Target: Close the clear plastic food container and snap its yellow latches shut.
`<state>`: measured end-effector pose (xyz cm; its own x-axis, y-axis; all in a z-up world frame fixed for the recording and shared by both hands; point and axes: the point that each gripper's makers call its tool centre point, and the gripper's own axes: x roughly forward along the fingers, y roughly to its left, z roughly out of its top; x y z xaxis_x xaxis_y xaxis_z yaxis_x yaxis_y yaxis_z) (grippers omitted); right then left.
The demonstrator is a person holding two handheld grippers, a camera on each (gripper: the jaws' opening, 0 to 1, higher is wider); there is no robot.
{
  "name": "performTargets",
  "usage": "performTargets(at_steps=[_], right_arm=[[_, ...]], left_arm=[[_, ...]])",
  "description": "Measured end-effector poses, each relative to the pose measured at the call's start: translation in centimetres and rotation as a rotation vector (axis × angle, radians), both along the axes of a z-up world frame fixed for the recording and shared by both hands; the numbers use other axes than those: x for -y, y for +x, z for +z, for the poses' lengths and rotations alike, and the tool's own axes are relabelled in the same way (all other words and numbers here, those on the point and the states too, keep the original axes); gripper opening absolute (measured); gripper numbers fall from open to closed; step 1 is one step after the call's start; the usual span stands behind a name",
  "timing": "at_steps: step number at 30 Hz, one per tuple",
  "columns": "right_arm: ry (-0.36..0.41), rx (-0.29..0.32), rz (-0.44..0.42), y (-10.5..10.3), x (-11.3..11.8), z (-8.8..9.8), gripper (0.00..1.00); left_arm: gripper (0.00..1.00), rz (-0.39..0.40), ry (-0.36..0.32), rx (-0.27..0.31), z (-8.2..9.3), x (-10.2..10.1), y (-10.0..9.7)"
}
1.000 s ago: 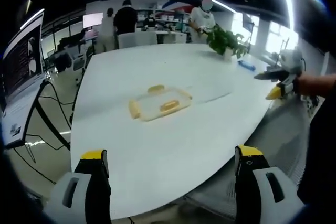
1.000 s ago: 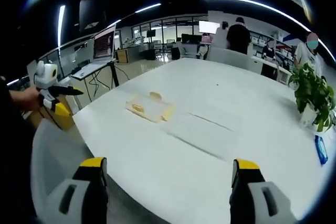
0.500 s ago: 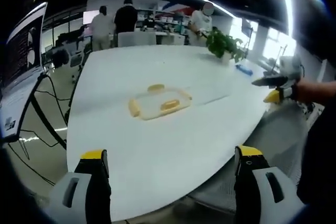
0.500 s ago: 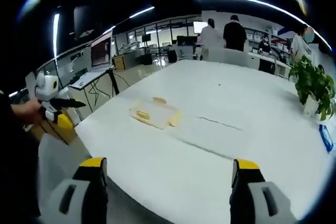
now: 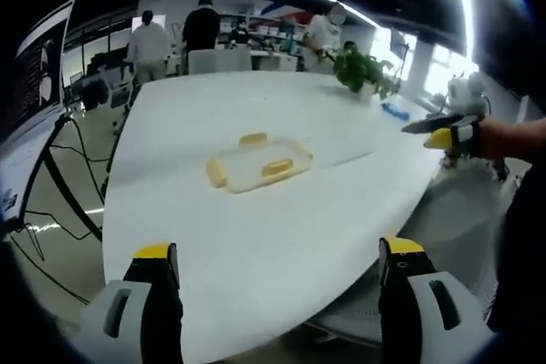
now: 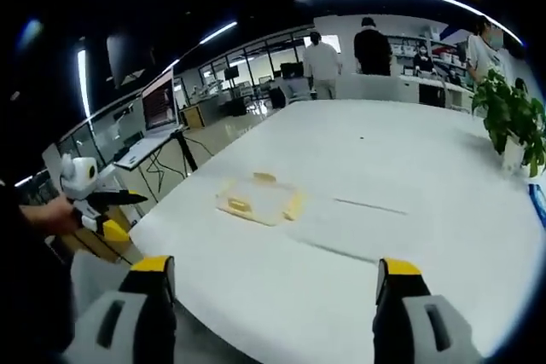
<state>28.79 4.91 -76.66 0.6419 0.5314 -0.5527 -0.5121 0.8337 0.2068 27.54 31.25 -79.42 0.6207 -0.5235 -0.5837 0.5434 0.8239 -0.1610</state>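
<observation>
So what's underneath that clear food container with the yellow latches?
The clear container lies flat on the bare white table, with nothing else visibly under it. From this distance its contents cannot be made out.

Clear container w/ yellow latches on white table; grey gripper fingers yellow-tipped; plant green.

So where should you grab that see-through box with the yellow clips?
Probably by the yellow latch on the near short end of the clear flat plastic container, coming in low from the table edge: it sticks out, while the lid lies flat.
</observation>
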Motion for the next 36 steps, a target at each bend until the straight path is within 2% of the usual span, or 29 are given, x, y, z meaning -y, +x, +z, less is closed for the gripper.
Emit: performTargets(at_steps=[5, 7, 9, 13, 16, 18, 22, 23, 25, 28, 30, 32, 36], right_arm=[[-0.004, -0.007, 0.039, 0.3, -0.3, -0.5, 0.98], [-0.025, -0.008, 0.048, 0.4, -0.1, -0.9, 0.97], [-0.032, -0.006, 0.053, 0.8, -0.1, -1.2, 0.97], [-0.025, -0.025, 0.032, 1.6, -0.2, -1.7, 0.93], [-0.013, -0.025, 0.046, 1.9, -1.1, -2.2, 0.91], [-0.021, -0.024, 0.067, 2.3, -1.7, -2.7, 0.9], [-0.026, -0.043, 0.047, 2.9, -1.6, -3.3, 0.9], [-0.041, -0.032, 0.05, 3.2, -1.5, -3.4, 0.9], [-0.061, -0.014, 0.069, 3.7, -1.5, -3.5, 0.9], [-0.053, -0.011, 0.089, 4.2, -1.8, -3.6, 0.9], [-0.041, -0.007, 0.103, 4.7, -2.1, -3.6, 0.91], [-0.075, 0.01, 0.14, 5.2, -2.2, -3.7, 0.9], [-0.047, 0.001, 0.138, 6.2, -2.5, -3.9, 0.9]], left_arm=[[0.96, 0.005, 0.028, 0.014, -0.1, 0.3, 0.7], [0.96, 0.02, 0.008, -0.001, 0.0, 0.5, 1.1], [0.96, 0.026, -0.005, 0.014, 0.2, 0.6, 1.6], [0.96, 0.014, 0.029, 0.005, -0.8, 0.5, 2.1], [0.96, 0.015, 0.037, -0.005, -1.1, 0.2, 2.2], [0.96, -0.001, 0.061, -0.002, -1.4, 0.0, 2.2], [0.96, -0.008, 0.072, -0.02, -2.2, 0.0, 2.3], [0.96, -0.005, 0.075, -0.023, -2.4, -0.1, 2.5], [0.96, -0.007, 0.088, -0.017, -2.3, -0.2, 2.8], [0.98, -0.029, 0.095, 0.022, -2.1, 0.2, 3.8], [0.99, -0.058, 0.126, 0.024, -2.3, 0.5, 4.3], [0.99, -0.071, 0.14, 0.029, -2.5, 0.7, 4.8], [0.99, -0.078, 0.126, 0.029, -2.4, 1.3, 5.6]])
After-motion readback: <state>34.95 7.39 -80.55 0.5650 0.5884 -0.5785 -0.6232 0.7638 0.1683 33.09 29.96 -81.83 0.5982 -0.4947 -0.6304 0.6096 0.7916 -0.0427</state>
